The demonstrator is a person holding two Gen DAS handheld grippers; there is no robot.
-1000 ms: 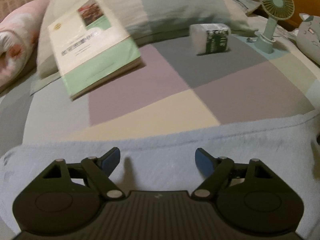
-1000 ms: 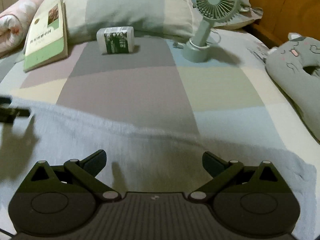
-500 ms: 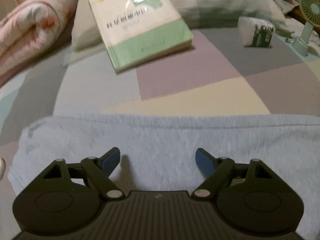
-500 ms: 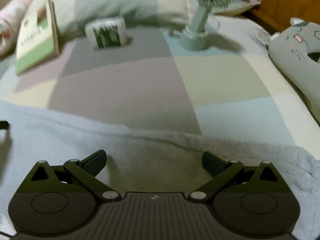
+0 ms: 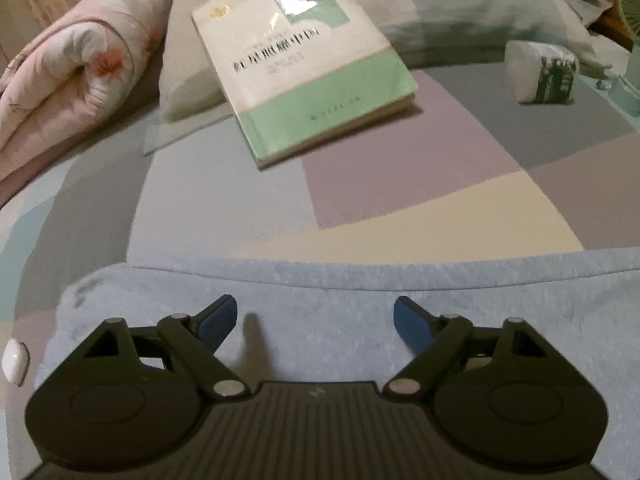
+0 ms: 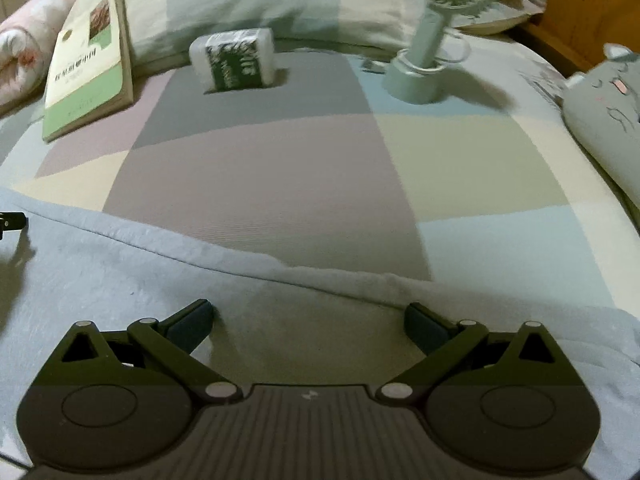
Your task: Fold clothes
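A light blue garment (image 5: 328, 300) lies flat on the patchwork bed sheet, filling the lower half of both wrist views. Its far edge (image 6: 280, 268) runs across the bed, slightly rumpled on the right. My left gripper (image 5: 315, 318) hovers open over the garment's left part, near its rounded left corner, blue pads apart with nothing between them. My right gripper (image 6: 308, 322) is open too, low over the garment's right part just behind the far edge. A black tip of the left gripper (image 6: 12, 224) shows at the left edge of the right wrist view.
Beyond the garment, a green and white book (image 5: 304, 64) leans on a pillow (image 6: 256, 0). A tissue pack (image 6: 236, 60), a small green desk fan (image 6: 432, 40), a rolled pink quilt (image 5: 68, 76) and a grey cat plush (image 6: 604, 112) lie around. A small white object (image 5: 15, 360) sits at the garment's left.
My left gripper has swung left along the garment toward its left corner. My right gripper has moved forward slightly, closer to the far edge. Both stayed open.
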